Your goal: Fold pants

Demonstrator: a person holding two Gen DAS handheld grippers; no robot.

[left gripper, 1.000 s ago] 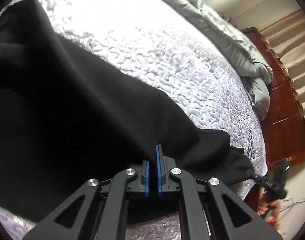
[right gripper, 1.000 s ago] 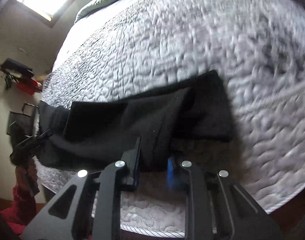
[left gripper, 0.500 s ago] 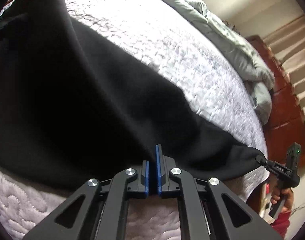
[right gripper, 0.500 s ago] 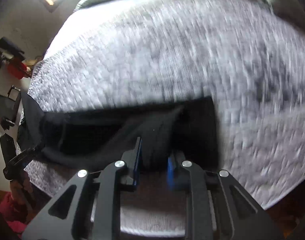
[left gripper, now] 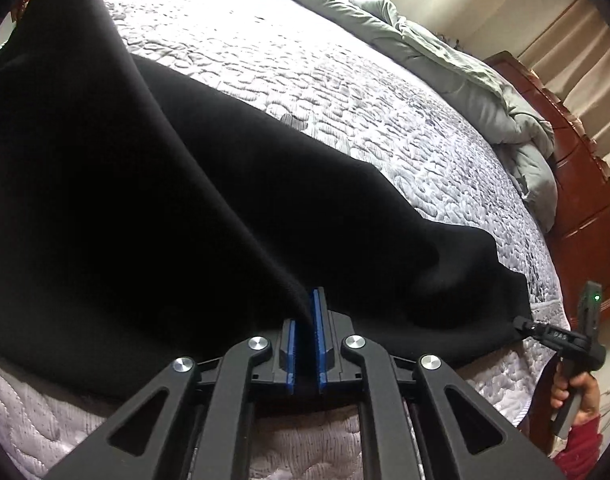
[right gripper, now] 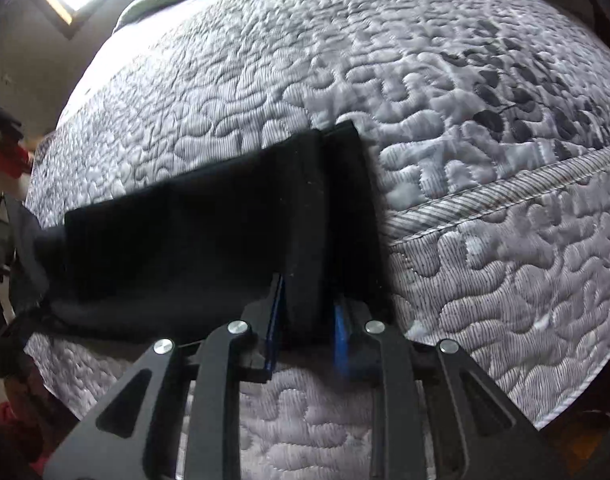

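Your left claw (left gripper: 304,320): pinched tight on the pants (left gripper: 153,208) | your right claw (right gripper: 309,312): part-open, clamping a thick fold | pants on quilt (right gripper: 465,240)

The bed (left gripper: 385,128) carries everything here. It is covered with a pale grey quilted bedspread (right gripper: 265,80) with a stitched wavy pattern and some dark leaf prints near one corner. A corded seam runs along its edge. The black pants (left gripper: 185,208) lie directly on this bedspread, near the front edge, spread as a long dark band. At the far side of the bed a grey-green comforter (left gripper: 485,92) lies bunched up, just beside a reddish wooden headboard (left gripper: 585,200).
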